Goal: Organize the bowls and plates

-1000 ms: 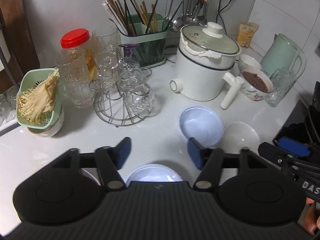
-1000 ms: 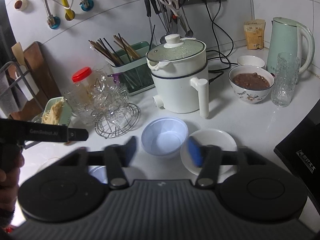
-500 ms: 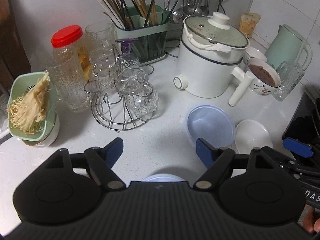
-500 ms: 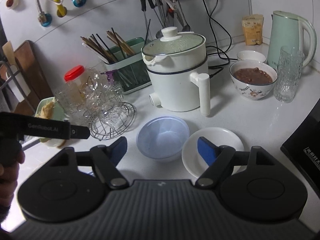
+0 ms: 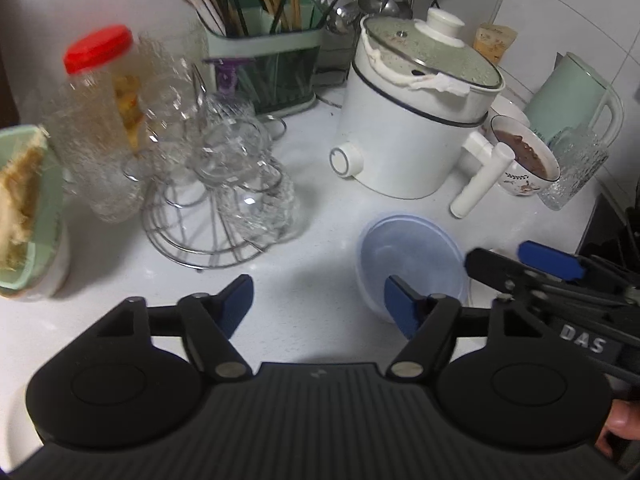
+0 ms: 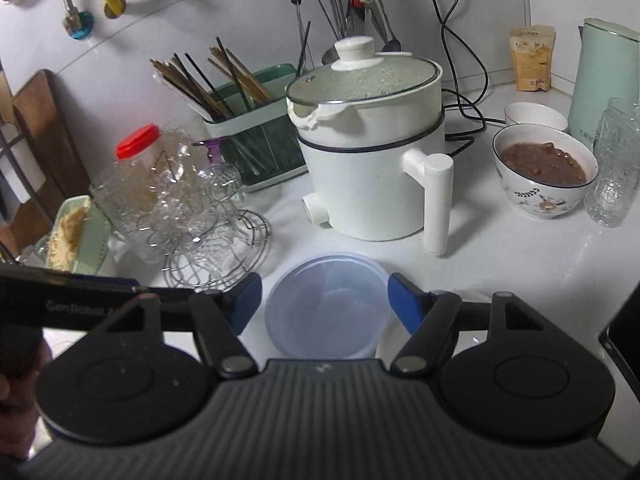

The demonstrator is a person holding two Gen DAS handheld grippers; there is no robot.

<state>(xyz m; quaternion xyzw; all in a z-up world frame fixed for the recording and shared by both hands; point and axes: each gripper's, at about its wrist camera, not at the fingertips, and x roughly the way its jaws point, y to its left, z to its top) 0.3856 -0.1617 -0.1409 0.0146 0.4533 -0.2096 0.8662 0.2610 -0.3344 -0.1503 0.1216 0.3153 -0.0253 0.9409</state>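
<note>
A pale blue plastic bowl [image 5: 412, 260] [image 6: 326, 306] stands on the white counter in front of the electric pot. My right gripper [image 6: 325, 300] is open with its fingers on either side of the bowl, not touching. A white plate [image 6: 386, 344] lies under its right finger, mostly hidden. My left gripper [image 5: 318, 304] is open and empty over bare counter, its right finger at the bowl's near rim. The right gripper's tip [image 5: 548, 258] shows at the right of the left wrist view.
A white electric pot [image 6: 372, 160] with a handle stands behind the bowl. A wire rack of glasses [image 6: 192, 220], a red-lidded jar [image 5: 100, 92] and a chopstick holder [image 5: 264, 64] stand left. A bowl of brown food [image 6: 544, 168], a glass and a green kettle [image 6: 604, 72] stand right.
Both grippers have moved forward toward the blue bowl. The right gripper's fingers now flank it. A second blue-white dish under the left gripper has dropped out of view.
</note>
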